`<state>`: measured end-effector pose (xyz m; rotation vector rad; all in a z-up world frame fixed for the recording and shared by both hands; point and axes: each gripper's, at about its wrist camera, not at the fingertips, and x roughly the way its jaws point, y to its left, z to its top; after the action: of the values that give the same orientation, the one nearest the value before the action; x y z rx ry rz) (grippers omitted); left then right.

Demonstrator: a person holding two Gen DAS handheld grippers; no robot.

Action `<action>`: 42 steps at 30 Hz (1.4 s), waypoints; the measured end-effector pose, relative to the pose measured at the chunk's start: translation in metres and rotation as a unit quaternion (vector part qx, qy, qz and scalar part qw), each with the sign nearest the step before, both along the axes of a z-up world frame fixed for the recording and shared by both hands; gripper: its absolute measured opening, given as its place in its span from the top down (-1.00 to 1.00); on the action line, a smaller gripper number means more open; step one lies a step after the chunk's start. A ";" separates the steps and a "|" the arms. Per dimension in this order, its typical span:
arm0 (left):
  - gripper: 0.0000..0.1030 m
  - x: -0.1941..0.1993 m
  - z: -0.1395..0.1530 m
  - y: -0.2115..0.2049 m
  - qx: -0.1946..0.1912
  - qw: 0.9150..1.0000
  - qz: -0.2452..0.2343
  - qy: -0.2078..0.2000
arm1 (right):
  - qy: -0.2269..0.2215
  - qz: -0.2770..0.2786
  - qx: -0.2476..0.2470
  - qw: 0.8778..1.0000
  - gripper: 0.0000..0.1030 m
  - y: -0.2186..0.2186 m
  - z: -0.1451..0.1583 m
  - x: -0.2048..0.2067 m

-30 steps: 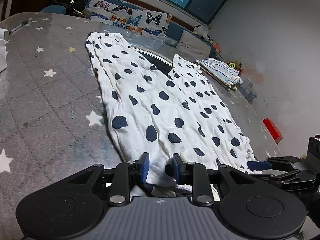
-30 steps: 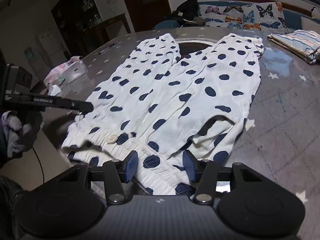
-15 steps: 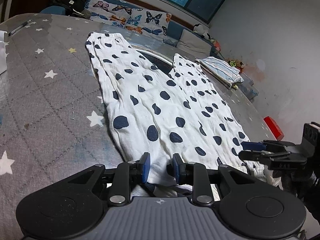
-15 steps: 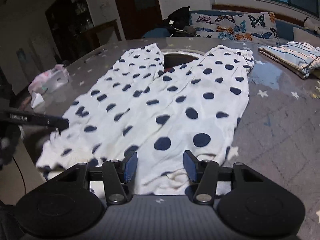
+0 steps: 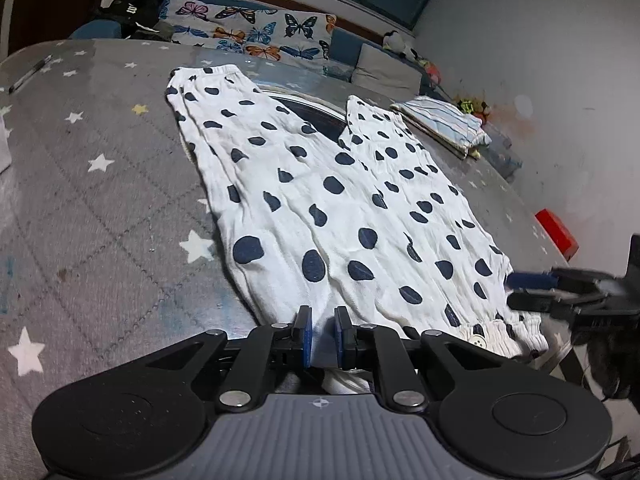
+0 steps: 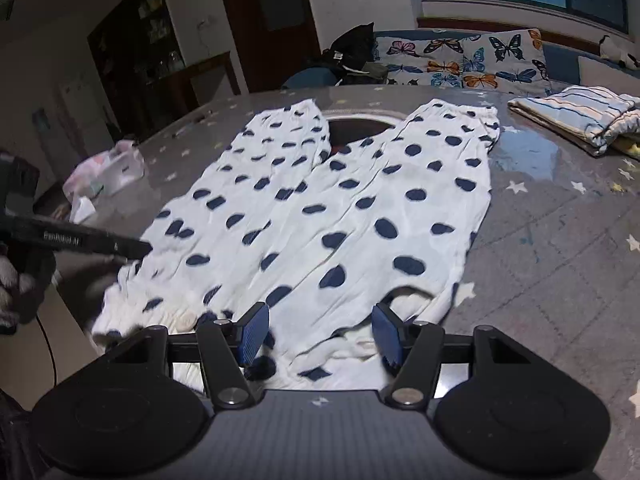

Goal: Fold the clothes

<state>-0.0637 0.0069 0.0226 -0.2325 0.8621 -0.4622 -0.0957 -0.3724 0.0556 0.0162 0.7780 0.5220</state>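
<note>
White trousers with dark blue dots (image 5: 332, 216) lie flat on the grey star-patterned table (image 5: 100, 208), legs pointing away, waistband at the near edge. They also show in the right wrist view (image 6: 332, 216). My left gripper (image 5: 320, 336) is shut on the waistband at its left corner, cloth pinched between the blue pads. My right gripper (image 6: 320, 334) is open, its pads wide apart above the waistband's right part. It also shows at the right edge of the left wrist view (image 5: 528, 292). The left gripper shows as a dark bar in the right wrist view (image 6: 136, 248).
A folded striped garment (image 6: 576, 118) lies at the table's far right. A dark round opening (image 6: 356, 128) shows between the trouser legs. A plastic bag (image 6: 108, 170) sits at the left. A red box (image 5: 556, 234) is at the right table edge. A butterfly sofa (image 5: 256, 28) stands behind.
The right gripper rose and drew back from the waistband, staying open. The waistband was pulled flatter and straighter. The left gripper stayed shut on its corner.
</note>
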 end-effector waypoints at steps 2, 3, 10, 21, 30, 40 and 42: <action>0.74 -0.001 0.005 -0.003 0.001 1.000 -0.002 -0.005 | -0.003 -0.004 0.004 1.000 -0.13 -0.005 0.004 0.004; 0.73 -0.001 0.009 -0.005 -0.001 1.000 -0.004 -0.011 | -0.003 -0.005 0.005 1.000 -0.13 -0.006 0.005 0.007; 0.66 0.003 0.027 -0.040 -0.021 0.998 -0.053 -0.037 | -0.006 -0.009 -0.012 1.000 -0.13 -0.013 0.011 0.032; 0.41 -0.011 0.013 -0.087 -0.024 0.991 -0.132 -0.014 | -0.010 0.001 -0.034 0.999 -0.13 -0.008 0.010 0.056; -0.02 -0.044 0.024 -0.065 0.010 0.991 -0.124 -0.038 | -0.012 0.035 -0.042 0.998 -0.13 0.005 0.006 0.045; -0.12 -0.077 0.017 -0.062 0.103 0.987 -0.110 -0.062 | -0.009 0.056 -0.051 0.997 -0.14 0.015 -0.002 0.028; 0.00 -0.080 0.012 -0.065 0.120 0.985 -0.110 -0.062 | -0.008 0.055 -0.050 0.997 -0.14 0.016 -0.004 0.026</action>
<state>-0.1437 -0.0580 0.0344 0.1147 0.8163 -0.5669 -0.0697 -0.3569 0.0518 -0.1250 0.7908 0.5863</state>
